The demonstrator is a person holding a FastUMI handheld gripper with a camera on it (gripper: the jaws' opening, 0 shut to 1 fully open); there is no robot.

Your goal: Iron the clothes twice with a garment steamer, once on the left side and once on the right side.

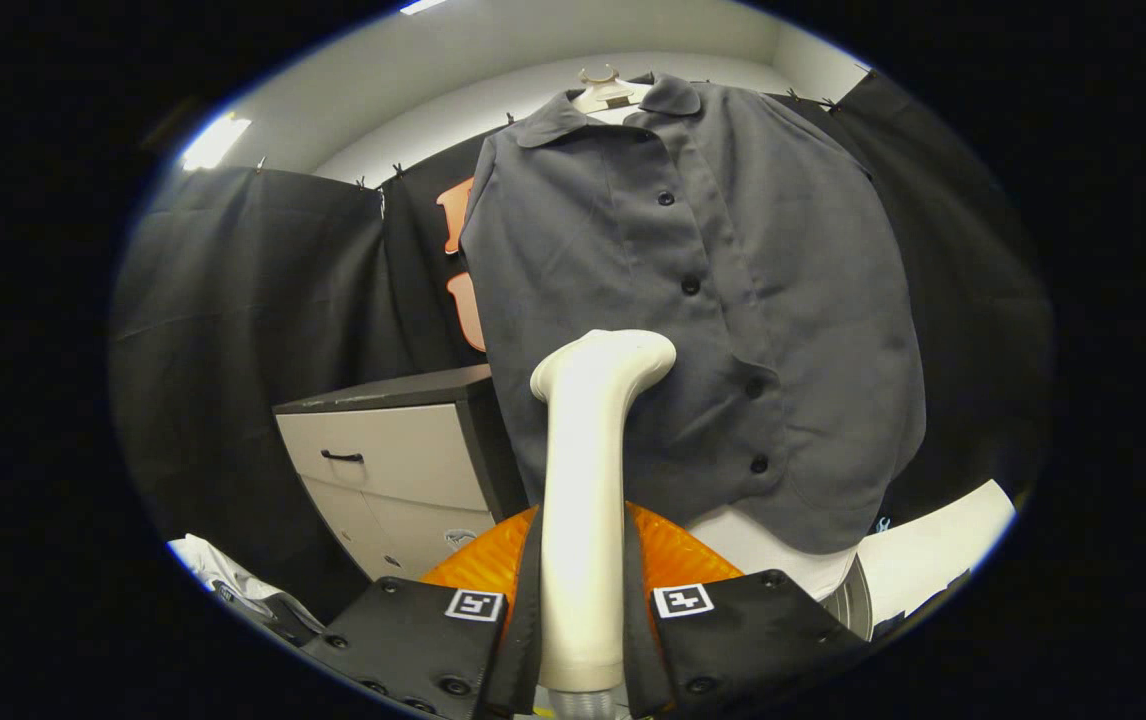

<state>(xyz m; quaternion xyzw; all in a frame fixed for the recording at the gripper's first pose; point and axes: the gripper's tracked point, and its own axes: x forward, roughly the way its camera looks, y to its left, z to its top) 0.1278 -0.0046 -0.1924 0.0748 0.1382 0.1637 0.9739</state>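
A grey button-up shirt (693,290) hangs on a pale hanger (609,92) in front of the black booth wall. A cream-white garment steamer (588,480) stands upright between my fingers, and my gripper (581,610) is shut on its handle. The steamer's head (623,358) bends to the right and lies against the lower middle of the shirt, left of the button row. Whether the head touches the cloth or sits just off it, I cannot tell.
A low cabinet (403,470) with a dark top and pale drawers stands to the left of the shirt. White surfaces (933,560) lie under the shirt's hem on the right. A crumpled white item (218,575) lies low on the left.
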